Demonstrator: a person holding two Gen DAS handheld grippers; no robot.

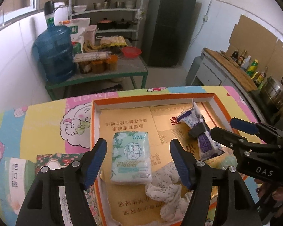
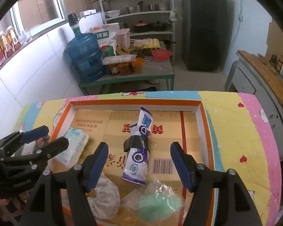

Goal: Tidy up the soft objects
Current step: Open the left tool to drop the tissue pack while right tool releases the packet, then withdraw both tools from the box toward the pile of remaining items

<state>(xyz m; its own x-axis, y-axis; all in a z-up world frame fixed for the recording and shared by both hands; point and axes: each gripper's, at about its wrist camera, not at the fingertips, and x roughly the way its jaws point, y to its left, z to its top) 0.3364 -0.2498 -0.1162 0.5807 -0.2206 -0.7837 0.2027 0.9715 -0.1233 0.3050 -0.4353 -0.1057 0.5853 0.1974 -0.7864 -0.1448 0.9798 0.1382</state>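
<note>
The left gripper (image 1: 137, 162) has its fingers (image 1: 95, 162) spread wide, pads clear of the tissue pack (image 1: 131, 160) lying flat between them in the orange-rimmed tray (image 1: 152, 97). The right gripper (image 2: 139, 164) is likewise wide open and holds nothing; the taped purple-and-white pouch (image 2: 138, 150) lies between its fingers (image 2: 181, 166), untouched.

At 6 o'clock in the left view a crumpled floral cloth (image 1: 166, 188) lies just beside the tissue pack. Only the left view shows the floral box (image 1: 52, 160) outside the tray at 8 o'clock. Only the right view shows the green item in clear wrap (image 2: 159, 201) clearly, at 5 o'clock. The tray rests on the desk (image 2: 235, 131) with its cartoon cover. Farther off, at 11 o'clock, stands a blue water jug (image 2: 84, 56).
</note>
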